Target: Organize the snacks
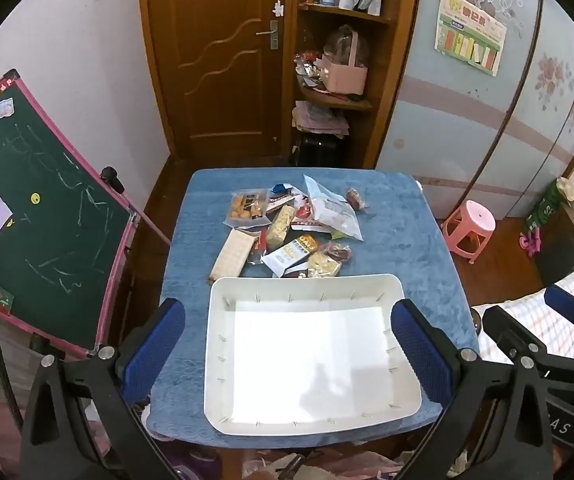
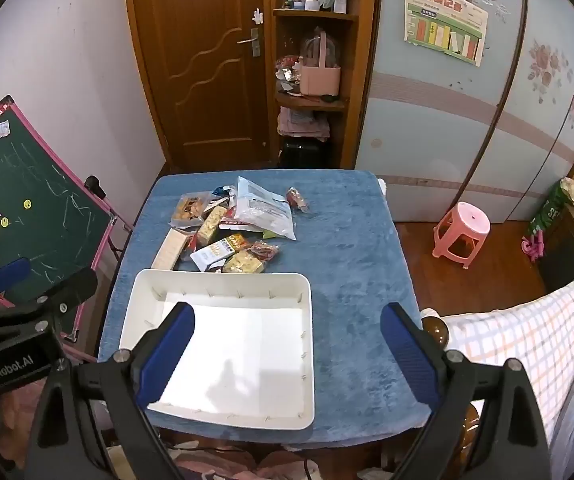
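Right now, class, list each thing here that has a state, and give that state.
White bin: empty, upright.
Snack packets: piled loose on the table, outside the bin.
Left gripper: fingers open, holding nothing.
Right gripper: fingers open, holding nothing.
Wooden door: closed.

White tray (image 1: 397, 292) on blue tablecloth (image 1: 407, 240), pink stool (image 1: 471, 228)

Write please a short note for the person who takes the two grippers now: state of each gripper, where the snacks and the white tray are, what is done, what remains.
Left gripper: open, holding nothing, above the near side of the white tray.
Right gripper: open, holding nothing, above the tray's right part and the blue table cover.
Snacks: all in one loose pile on the cover, just beyond the tray's far rim; one small reddish packet lies apart to the right.
Done: nothing yet; the tray holds no snacks.
Left: move every packet into the tray.
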Tool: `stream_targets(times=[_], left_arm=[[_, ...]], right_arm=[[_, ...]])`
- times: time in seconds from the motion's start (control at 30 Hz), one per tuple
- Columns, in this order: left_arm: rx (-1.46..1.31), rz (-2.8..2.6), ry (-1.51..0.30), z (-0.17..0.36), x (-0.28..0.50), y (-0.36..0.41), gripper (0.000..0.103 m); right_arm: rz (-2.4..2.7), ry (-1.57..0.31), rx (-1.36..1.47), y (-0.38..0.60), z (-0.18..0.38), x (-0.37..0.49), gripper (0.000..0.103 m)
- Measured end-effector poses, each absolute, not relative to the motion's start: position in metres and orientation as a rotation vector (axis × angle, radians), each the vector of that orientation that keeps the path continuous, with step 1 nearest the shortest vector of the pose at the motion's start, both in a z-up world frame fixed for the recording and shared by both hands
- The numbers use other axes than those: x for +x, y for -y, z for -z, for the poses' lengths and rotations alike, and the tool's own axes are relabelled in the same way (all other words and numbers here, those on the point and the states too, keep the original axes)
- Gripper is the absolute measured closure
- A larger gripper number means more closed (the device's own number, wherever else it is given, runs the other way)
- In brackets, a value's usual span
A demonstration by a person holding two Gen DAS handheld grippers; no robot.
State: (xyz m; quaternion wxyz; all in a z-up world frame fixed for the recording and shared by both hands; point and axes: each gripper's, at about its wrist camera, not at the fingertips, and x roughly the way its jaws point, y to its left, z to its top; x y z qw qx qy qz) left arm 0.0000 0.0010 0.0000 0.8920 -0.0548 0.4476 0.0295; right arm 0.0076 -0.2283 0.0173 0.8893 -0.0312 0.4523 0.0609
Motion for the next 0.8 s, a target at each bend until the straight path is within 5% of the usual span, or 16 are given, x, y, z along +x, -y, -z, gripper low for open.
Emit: stream_targets(times=[0.8], left_arm=[[-0.084, -0.079, -0.965, 0.008, 0.01, 0.002, 0.002]], right_arm=[[-0.157, -0.959, -0.043, 0.216, -0.003, 0.018, 0.008]])
